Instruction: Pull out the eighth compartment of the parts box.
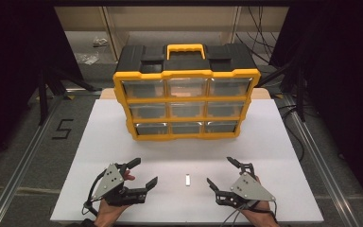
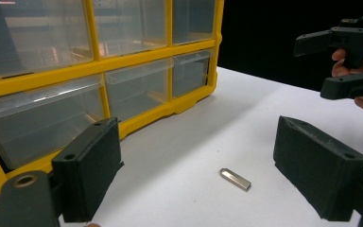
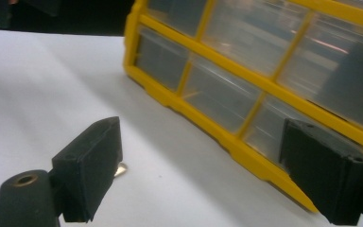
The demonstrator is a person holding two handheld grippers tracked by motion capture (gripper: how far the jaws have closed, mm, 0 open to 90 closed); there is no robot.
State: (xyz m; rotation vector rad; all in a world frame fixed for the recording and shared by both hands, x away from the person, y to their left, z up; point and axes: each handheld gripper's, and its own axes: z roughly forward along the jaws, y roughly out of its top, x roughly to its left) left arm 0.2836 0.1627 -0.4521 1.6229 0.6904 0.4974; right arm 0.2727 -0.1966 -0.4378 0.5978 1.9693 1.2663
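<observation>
White tabletop (image 1: 123, 137) is carrying a yellow-framed drawer organizer (image 1: 186, 101) with clear drawers, their contents too hazy to tell. Left gripper view is showing the whole silver USB stick (image 2: 235, 179) lying between that gripper's jaws; right gripper view is catching just its tip. Left gripper (image 1: 141, 172) and right gripper (image 1: 220, 172) are both gaping wide, gripping nothing, flanking the stick.
</observation>
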